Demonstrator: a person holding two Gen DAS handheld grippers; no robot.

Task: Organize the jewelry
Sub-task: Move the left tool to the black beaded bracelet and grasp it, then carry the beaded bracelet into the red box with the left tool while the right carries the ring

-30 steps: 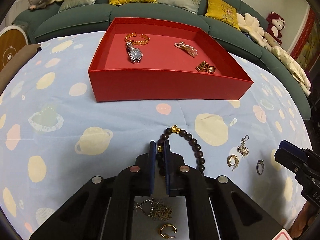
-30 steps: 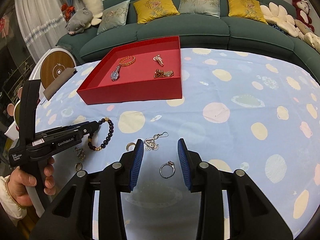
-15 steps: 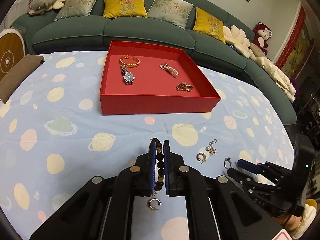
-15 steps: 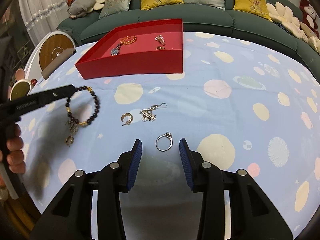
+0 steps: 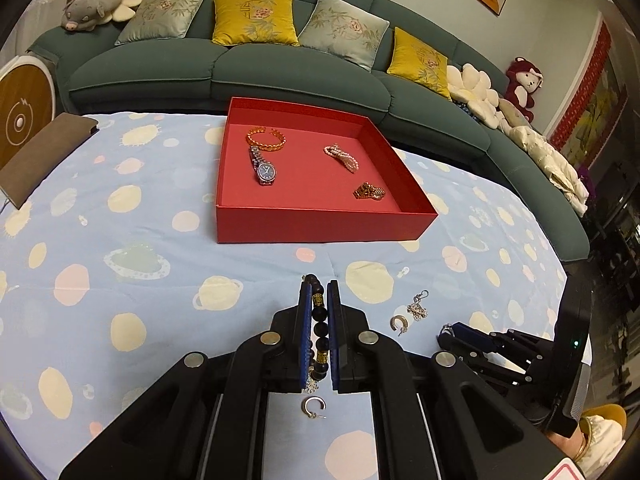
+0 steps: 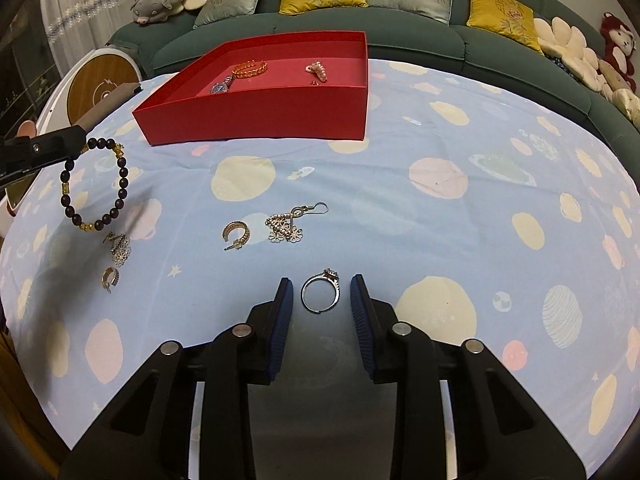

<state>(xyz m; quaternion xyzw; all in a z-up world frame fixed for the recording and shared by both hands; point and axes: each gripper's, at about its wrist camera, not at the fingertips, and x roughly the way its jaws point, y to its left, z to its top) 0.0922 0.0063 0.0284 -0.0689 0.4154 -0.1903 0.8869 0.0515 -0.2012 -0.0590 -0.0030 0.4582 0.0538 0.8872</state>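
My left gripper [image 5: 319, 292] is shut on a dark bead bracelet [image 6: 96, 184], which hangs above the spotted cloth at the left of the right wrist view. My right gripper [image 6: 321, 284] points down at a silver ring [image 6: 320, 290] lying on the cloth. Its jaws are closing with the ring between them, and the pads stand clear of it. A red box [image 5: 320, 228] farther back holds a gold bangle [image 5: 266, 140], a watch [image 5: 265, 170], a pearl piece [image 5: 342, 156] and a gold chain [image 5: 369, 191].
Loose on the cloth lie a hoop earring [image 6: 237, 234], a flower drop earring [image 6: 286, 226], a second flower earring [image 6: 120, 248] and a second hoop [image 6: 109, 278]. A green sofa [image 5: 240, 76] with cushions runs behind the table. A brown pad [image 5: 44, 152] sits at the far left.
The left gripper has risen with the bead bracelet, which now hangs off the cloth. The right gripper has sunk toward the ring and its jaws have narrowed around it.
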